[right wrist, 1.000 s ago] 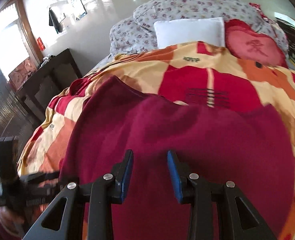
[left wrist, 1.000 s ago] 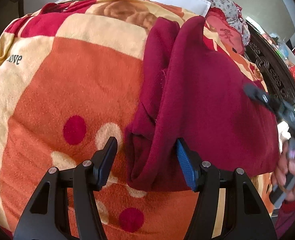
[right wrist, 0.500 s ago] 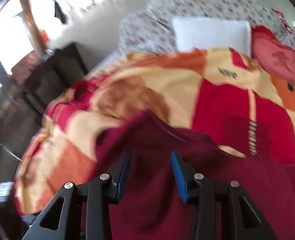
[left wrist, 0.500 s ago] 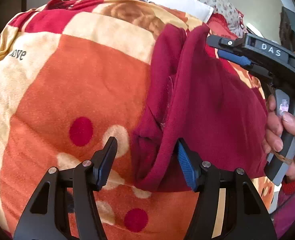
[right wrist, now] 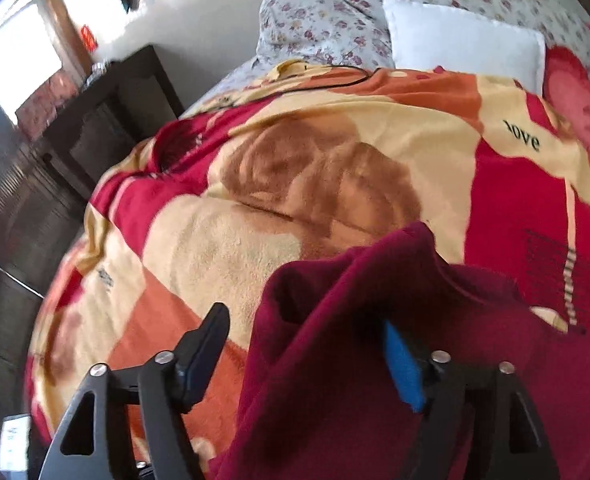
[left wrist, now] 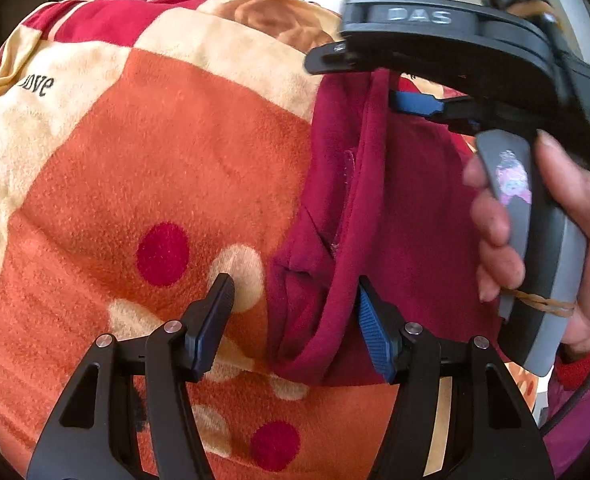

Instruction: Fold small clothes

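Observation:
A dark red garment lies partly folded on an orange, red and cream blanket on a bed. My left gripper is open, its jaws on either side of the garment's near folded edge. My right gripper is open, its jaws astride the garment's far corner. The right gripper also shows in the left wrist view, held in a hand above the garment's far end.
A white pillow and a red cushion lie at the head of the bed on floral bedding. A dark wooden cabinet stands left of the bed.
My right gripper has moved from the garment's middle to its far corner and its jaws have opened wider. The left gripper has stayed at the near edge.

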Demonstrator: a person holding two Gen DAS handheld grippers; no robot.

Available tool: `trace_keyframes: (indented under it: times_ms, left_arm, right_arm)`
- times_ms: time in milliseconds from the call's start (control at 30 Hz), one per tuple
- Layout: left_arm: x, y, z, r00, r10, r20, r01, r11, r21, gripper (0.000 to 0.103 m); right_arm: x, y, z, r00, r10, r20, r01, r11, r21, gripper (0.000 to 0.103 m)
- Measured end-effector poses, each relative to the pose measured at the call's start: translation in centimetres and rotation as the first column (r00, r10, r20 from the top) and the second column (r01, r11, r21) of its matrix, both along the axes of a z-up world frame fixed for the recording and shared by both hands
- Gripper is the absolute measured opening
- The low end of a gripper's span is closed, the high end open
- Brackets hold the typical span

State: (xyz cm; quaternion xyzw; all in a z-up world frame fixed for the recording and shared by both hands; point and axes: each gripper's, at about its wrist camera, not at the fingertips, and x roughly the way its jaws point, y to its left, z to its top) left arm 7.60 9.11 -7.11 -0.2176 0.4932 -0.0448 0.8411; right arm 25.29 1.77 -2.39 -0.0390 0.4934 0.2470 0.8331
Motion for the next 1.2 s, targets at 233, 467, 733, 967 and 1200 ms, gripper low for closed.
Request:
trace_keyframes:
  times_ms: [233,467,733,967,1200]
  left_arm:
    - [0.1,-0.1,0.0,1.000,-0.002,0.003,0.002,1.000,0.006,0.063]
    - [0.9,-0.7,0.7,0.999,-0.033,0.038,0.032,0.999,0.024,0.065]
    - [2.6,-2.1,0.6,0.995,-0.068,0.066,0.068,0.998,0.002,0.075]
    - [2.7,-3.7,0.9,0.988,-0.139,0.066,0.137,0.990,0.030,0.048]
    - [1.7,-5.8,4.5,0.978,-0.165,0.128,0.154,0.984,0.093,0.025]
  right_arm:
    - [0.0,-0.7,-0.8,0.999,0.003,0.053,-0.001,0.999,-0.042,0.064]
    - [-0.2,-5.4,1.1,1.000,-0.019,-0.005,0.019,0.982,0.186,0.021]
    - [-0.4,-8.6,2.3,0.998,-0.047,-0.045,0.059,0.944,0.325,0.018]
    - [-0.9,-9.3,2.6,0.999,-0.038,-0.037,0.048,0.939,0.340,0.017]
    - [-1.4,-12.1,4.1,0.998,-0.063,-0.012,0.063,0.934,0.352,0.016]
